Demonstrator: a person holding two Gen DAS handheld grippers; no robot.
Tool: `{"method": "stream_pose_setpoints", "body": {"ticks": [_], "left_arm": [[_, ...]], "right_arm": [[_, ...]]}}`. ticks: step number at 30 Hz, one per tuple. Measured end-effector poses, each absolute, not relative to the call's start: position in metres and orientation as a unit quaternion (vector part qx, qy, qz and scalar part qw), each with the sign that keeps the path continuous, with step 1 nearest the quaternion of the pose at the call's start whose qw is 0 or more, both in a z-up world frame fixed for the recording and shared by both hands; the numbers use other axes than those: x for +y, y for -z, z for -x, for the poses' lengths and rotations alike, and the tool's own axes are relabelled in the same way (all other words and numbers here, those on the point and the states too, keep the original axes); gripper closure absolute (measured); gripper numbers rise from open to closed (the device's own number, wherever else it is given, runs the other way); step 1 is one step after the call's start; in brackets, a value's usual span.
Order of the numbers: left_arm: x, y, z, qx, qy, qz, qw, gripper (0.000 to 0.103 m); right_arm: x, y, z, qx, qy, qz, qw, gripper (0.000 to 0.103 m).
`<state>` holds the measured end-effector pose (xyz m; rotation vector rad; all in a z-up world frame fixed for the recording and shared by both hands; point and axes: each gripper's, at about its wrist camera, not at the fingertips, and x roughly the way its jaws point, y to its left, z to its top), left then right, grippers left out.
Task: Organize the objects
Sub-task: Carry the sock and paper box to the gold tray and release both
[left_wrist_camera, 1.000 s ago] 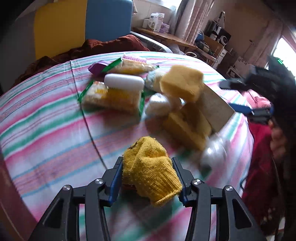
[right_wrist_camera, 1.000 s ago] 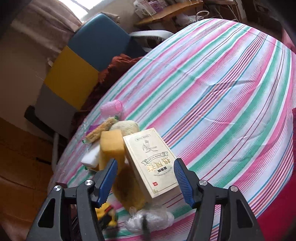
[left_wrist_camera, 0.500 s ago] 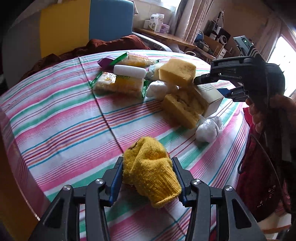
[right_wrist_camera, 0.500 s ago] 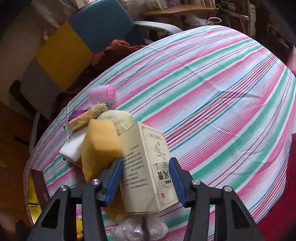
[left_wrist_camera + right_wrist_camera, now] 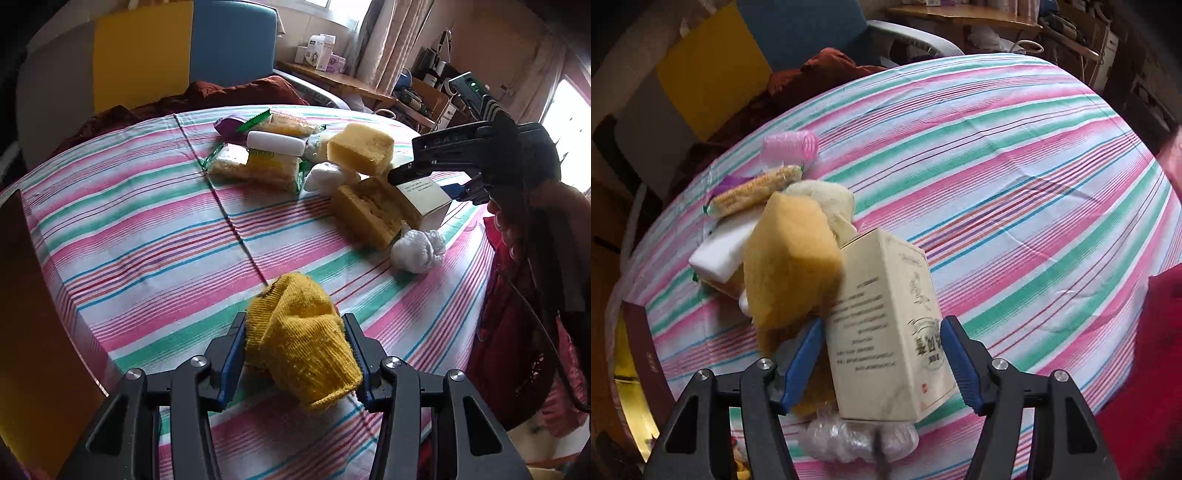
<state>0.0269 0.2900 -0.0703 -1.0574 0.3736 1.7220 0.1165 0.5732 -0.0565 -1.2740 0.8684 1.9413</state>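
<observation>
Clearly, from the left wrist view, the left hand-held gripper is clenched on a yellow knitted sock, carried above the striped worktop and not yet set down; next it likely needs a free spot near the pile of sponges. From the right wrist view, the right hand-held gripper has just been opening, its jaws straddling a cream carton without pressing it. Only this view shows the pink hair roller.
</observation>
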Motion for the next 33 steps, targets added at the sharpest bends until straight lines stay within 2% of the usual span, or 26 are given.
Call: {"method": "stream_pose_setpoints", "body": {"ticks": [10,11,12,13,19,27,33], "left_arm": [[0.283,0.061,-0.030,0.148,-0.719,0.430,0.525,0.053],[0.283,0.060,-0.031,0.148,-0.719,0.429,0.527,0.053],[0.283,0.059,-0.032,0.147,-0.719,0.428,0.528,0.053],[0.283,0.059,-0.032,0.147,-0.719,0.428,0.528,0.053],[0.279,0.054,-0.032,0.139,-0.721,0.423,0.531,0.053],[0.241,0.020,-0.018,0.098,-0.749,0.404,0.516,0.053],[0.175,-0.003,0.021,0.052,-0.806,0.394,0.439,0.053]], "right_arm": [[0.572,0.059,-0.120,0.299,-0.726,0.512,0.347,0.036],[0.572,0.061,-0.121,0.305,-0.726,0.515,0.339,0.038],[0.573,0.063,-0.122,0.311,-0.726,0.516,0.331,0.047],[0.574,0.066,-0.123,0.320,-0.725,0.517,0.324,0.050],[0.575,0.056,-0.135,0.334,-0.731,0.490,0.337,0.052],[0.567,0.000,-0.166,0.292,-0.771,0.406,0.395,0.052],[0.514,-0.062,-0.131,0.245,-0.858,0.347,0.287,0.052]]}}
